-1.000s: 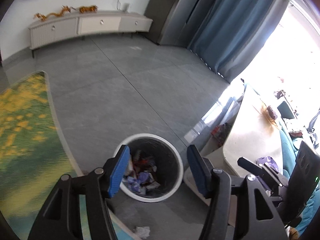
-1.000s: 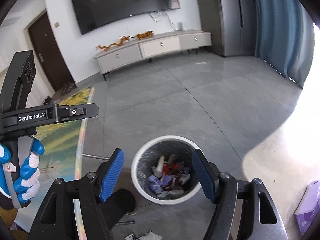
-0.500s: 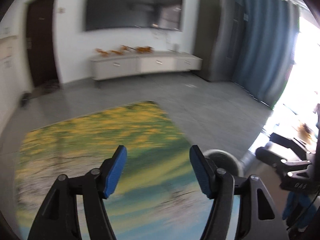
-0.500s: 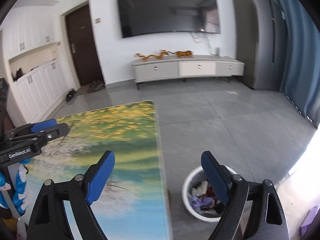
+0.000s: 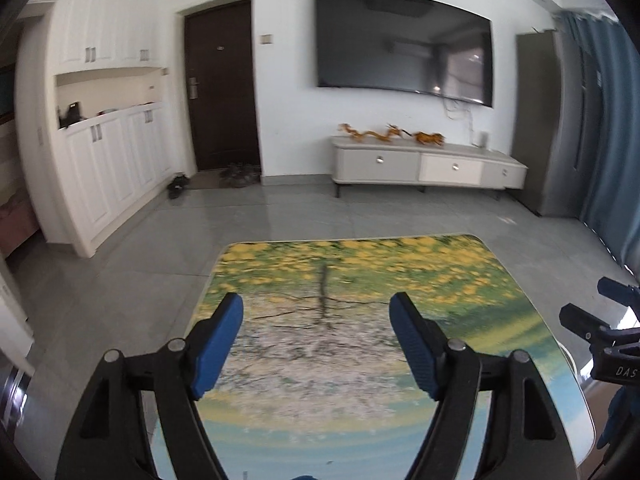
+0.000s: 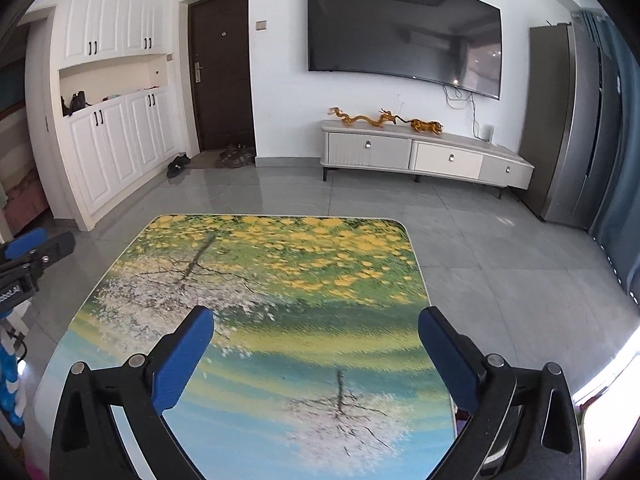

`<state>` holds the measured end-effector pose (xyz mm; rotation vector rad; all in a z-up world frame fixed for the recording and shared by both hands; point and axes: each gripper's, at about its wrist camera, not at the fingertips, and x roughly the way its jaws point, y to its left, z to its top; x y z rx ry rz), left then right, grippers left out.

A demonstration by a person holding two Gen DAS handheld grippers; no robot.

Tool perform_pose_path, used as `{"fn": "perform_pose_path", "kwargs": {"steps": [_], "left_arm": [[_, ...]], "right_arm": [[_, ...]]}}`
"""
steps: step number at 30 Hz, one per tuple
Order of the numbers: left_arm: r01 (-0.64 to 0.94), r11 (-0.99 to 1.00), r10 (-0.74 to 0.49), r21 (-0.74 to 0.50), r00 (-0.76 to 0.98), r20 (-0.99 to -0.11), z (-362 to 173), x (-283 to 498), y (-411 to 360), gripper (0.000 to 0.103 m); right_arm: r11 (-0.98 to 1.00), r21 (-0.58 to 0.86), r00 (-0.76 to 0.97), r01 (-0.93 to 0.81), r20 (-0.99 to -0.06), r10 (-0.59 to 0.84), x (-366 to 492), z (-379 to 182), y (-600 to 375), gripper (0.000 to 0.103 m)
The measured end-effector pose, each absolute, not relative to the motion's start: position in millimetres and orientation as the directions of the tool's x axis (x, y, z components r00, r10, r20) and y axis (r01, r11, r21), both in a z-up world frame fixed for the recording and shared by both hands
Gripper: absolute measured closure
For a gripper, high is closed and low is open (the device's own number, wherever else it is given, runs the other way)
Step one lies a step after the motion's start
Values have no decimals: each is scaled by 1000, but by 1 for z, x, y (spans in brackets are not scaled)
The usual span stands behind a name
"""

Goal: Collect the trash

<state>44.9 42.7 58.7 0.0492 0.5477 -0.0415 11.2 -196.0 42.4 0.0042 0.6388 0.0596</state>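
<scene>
My left gripper (image 5: 316, 312) is open and empty, held above the table with a painted tree-and-yellow-blossom top (image 5: 360, 280). My right gripper (image 6: 316, 326) is open and empty over the same table (image 6: 280, 264). The right gripper's body shows at the right edge of the left wrist view (image 5: 600, 332); the left gripper shows at the left edge of the right wrist view (image 6: 32, 256). No trash shows on the tabletop. The trash bin is hidden, apart from a dark rim part at the lower right of the right wrist view (image 6: 500, 444).
A grey tiled floor (image 6: 500, 248) surrounds the table. A low TV cabinet (image 6: 424, 156) with gold dragon figures stands under a wall TV (image 6: 404, 28). White cupboards (image 5: 104, 168) and a dark door (image 5: 222, 92) are at the left, shoes by it. Blue curtains (image 5: 612, 140) hang at the right.
Both grippers swung up and left from above the bin to face across the table toward the TV wall. The bin has dropped out of view. Both stayed open.
</scene>
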Motion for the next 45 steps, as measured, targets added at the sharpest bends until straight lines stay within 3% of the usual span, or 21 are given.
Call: {"fn": "perform_pose_path", "kwargs": {"steps": [18, 45], "left_arm": [[-102, 993, 119, 62, 884, -452, 66, 30, 67, 28], [-106, 993, 115, 45, 890, -442, 65, 22, 68, 28]], "right_arm": [[999, -23, 847, -49, -531, 29, 22, 63, -173, 0], [999, -33, 872, 13, -489, -27, 7, 59, -181, 0]]}}
